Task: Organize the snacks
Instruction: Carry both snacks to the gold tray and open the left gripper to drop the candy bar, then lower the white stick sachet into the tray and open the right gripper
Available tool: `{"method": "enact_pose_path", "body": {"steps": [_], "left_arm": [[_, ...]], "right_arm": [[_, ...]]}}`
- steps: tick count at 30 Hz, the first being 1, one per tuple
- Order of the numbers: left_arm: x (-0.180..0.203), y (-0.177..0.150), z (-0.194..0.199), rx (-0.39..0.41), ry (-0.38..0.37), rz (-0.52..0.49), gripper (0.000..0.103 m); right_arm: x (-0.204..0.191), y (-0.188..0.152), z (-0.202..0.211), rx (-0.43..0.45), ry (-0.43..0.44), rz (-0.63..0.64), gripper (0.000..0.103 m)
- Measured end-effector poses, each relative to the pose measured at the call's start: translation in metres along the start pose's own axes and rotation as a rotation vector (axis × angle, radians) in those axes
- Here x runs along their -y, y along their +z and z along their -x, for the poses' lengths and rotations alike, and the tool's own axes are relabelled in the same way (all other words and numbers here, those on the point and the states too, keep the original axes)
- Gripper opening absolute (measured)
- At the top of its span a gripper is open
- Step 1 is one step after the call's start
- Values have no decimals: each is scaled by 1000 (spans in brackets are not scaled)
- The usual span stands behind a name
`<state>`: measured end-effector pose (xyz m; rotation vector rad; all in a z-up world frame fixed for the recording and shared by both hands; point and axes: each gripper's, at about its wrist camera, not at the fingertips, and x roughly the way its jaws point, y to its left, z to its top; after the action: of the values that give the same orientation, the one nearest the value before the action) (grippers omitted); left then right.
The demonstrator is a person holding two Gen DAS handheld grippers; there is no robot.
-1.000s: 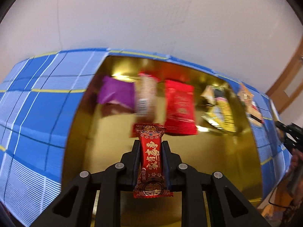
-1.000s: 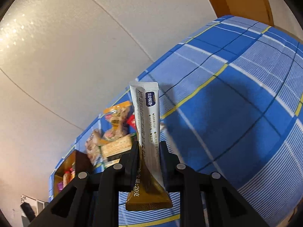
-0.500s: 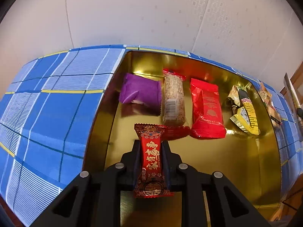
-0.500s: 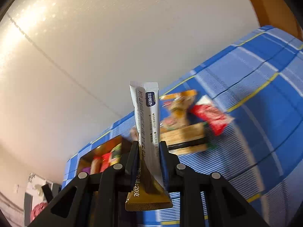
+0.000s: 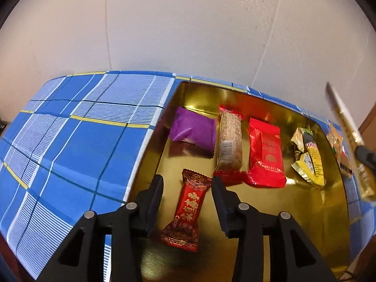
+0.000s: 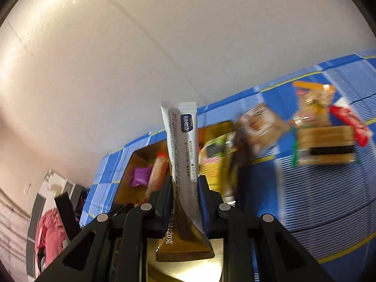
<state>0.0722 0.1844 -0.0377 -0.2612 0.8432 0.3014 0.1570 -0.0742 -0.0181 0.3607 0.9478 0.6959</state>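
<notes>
A gold tray (image 5: 258, 108) sits on the blue checked cloth. My left gripper (image 5: 188, 186) hangs low over its near left part. Its jaws are opening, and the red candy (image 5: 190, 206) lies loose between them on the tray floor, touched by neither pad. Further back lie a purple packet (image 5: 192, 131), a cereal bar (image 5: 230, 143), a red packet (image 5: 265, 152) and a yellow packet (image 5: 307, 157). My right gripper (image 6: 184, 183) is shut on a silver-and-gold stick sachet (image 6: 183, 145), upright above the tray's (image 6: 124, 188) right end. The sachet (image 5: 345, 122) also shows at the left wrist view's right edge.
Loose snacks lie on the cloth (image 6: 329, 199) right of the tray: a brown packet (image 6: 258, 124), an orange-topped packet (image 6: 315, 103), a red packet (image 6: 350, 122) and a gold box (image 6: 326, 148). A white wall runs behind the table. Bare cloth (image 5: 82, 141) lies left of the tray.
My left jaws have parted and let go of the red candy, which now rests on the tray floor. My right gripper has swung with the sachet from over the cloth to the tray.
</notes>
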Motion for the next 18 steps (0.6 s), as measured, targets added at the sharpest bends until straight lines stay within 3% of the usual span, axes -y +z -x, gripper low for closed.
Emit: {"method": "enact_pose_path", "body": {"steps": [7, 12, 18], "left_arm": [[6, -2, 0, -9, -59, -3, 46], [11, -3, 1, -7, -80, -10, 58], [13, -2, 2, 6, -83, -17, 61]], "right_arm": [[-23, -14, -41, -104, 8, 13, 21], [-34, -22, -53, -143, -6, 14, 21], [-34, -30, -59, -151, -103, 19, 21]]}}
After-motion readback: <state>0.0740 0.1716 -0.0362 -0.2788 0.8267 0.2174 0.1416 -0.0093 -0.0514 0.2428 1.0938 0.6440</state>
